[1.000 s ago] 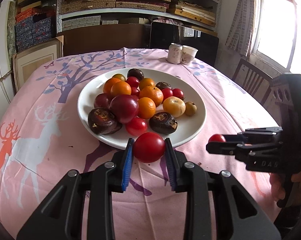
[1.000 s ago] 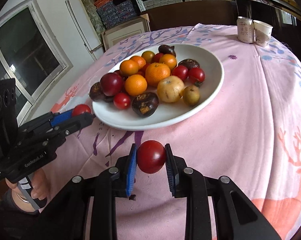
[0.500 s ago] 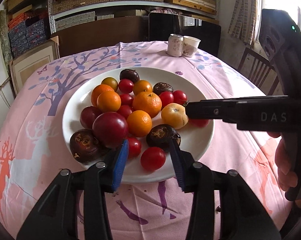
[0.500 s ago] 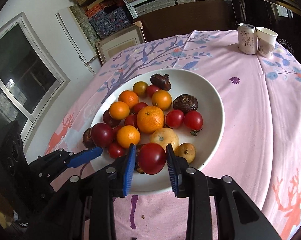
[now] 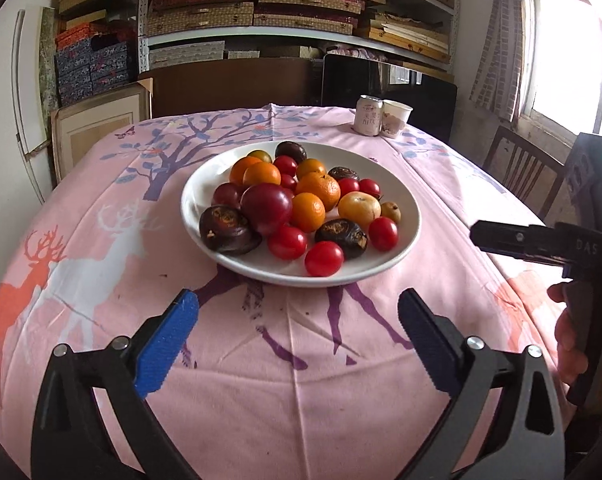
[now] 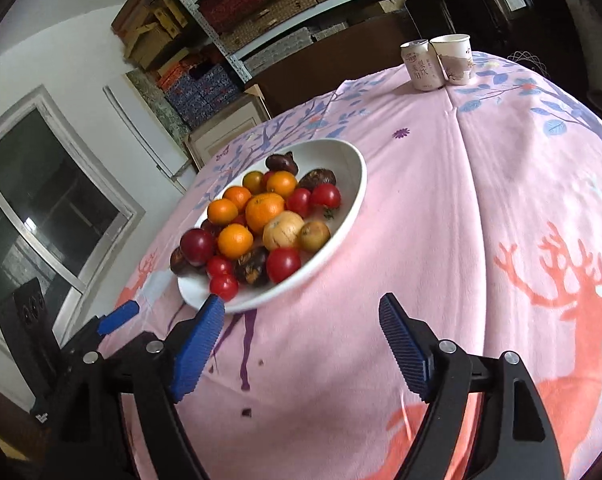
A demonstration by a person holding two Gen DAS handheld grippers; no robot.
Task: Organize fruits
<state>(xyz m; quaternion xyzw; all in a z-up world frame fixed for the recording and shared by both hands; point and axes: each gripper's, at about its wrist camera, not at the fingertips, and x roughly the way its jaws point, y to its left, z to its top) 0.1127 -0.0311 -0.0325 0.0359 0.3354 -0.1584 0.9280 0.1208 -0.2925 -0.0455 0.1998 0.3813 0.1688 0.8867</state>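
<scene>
We look across a round table (image 5: 101, 240) draped in a pink cloth printed with deer and purple trees, set in a cluttered storeroom. Behind it, metal shelves (image 5: 301, 44) sag under stacked woven and patterned boxes, with blue floral boxes (image 5: 93, 68) piled at the left. A framed panel (image 5: 101, 128) leans on the white wall, beside a brown cabinet (image 5: 229, 80) and a dark screen (image 5: 389, 84). Daylight floods through a curtained window (image 5: 561, 52) at the right, above a wooden chair (image 5: 521, 172). In the right wrist view we see a second, darker window (image 6: 33, 200).
</scene>
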